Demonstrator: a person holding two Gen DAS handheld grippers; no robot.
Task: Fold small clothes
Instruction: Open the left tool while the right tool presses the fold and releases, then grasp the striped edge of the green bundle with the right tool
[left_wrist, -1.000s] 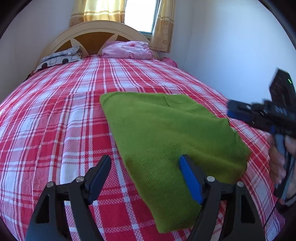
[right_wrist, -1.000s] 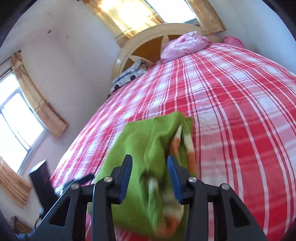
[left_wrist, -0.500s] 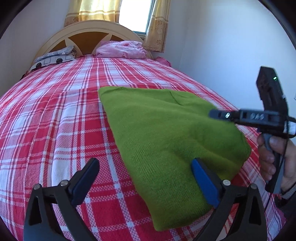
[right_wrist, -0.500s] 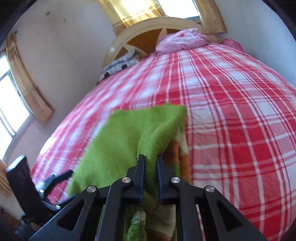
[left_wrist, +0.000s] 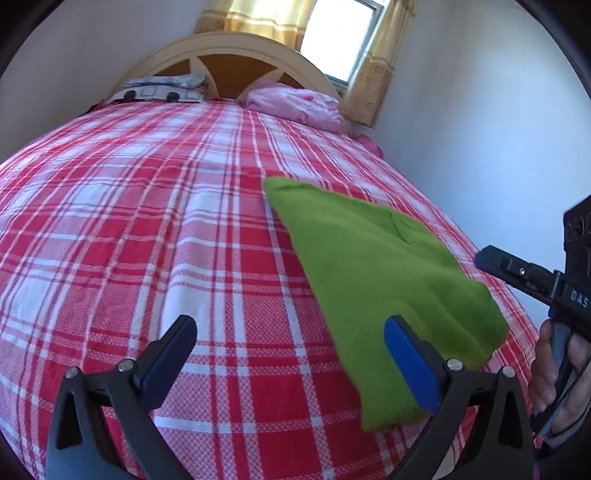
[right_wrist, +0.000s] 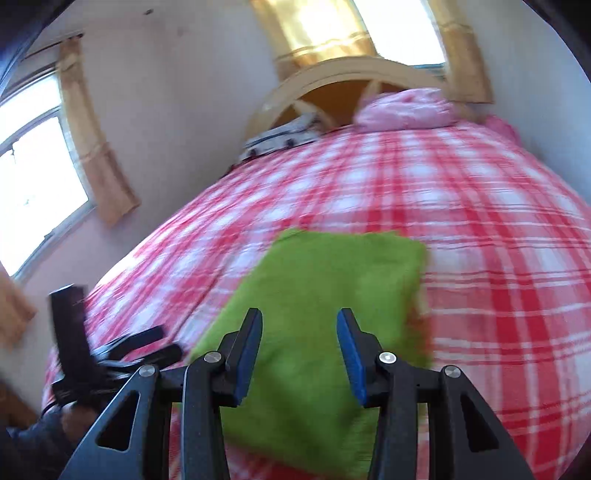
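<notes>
Both tools gape wide, gripping nothing: left tool (left_wrist: 290, 360) and right tool (right_wrist: 299, 347) hover above the folded green knit garment (left_wrist: 373, 273) on the red-and-white plaid bed (left_wrist: 147, 221).

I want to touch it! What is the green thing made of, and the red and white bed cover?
The green garment looks like soft knitted yarn, maybe wool or acrylic: fine knit rows show and the surface is matte and fuzzy. The plaid bed cover looks like woven cotton: flat, matte, with a visible weave grid.
</notes>
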